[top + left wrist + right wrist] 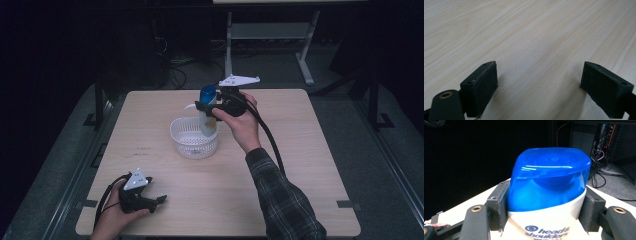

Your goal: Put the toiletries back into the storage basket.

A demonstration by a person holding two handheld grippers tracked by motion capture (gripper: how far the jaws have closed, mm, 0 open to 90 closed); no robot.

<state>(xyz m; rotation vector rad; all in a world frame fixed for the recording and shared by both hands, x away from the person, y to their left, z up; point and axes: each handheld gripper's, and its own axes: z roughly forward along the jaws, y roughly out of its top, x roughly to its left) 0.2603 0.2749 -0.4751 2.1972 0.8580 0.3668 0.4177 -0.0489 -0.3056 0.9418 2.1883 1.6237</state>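
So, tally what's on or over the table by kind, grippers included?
Shampoo bottle, upright, blue cap, base in the basket: 1
White mesh basket: 1
Grippers: 2, the right gripper shut on the bottle, the left gripper open
Total: 4

White bottle (208,116) with blue cap (550,176) — white basket (194,138), pale wood table (300,150)
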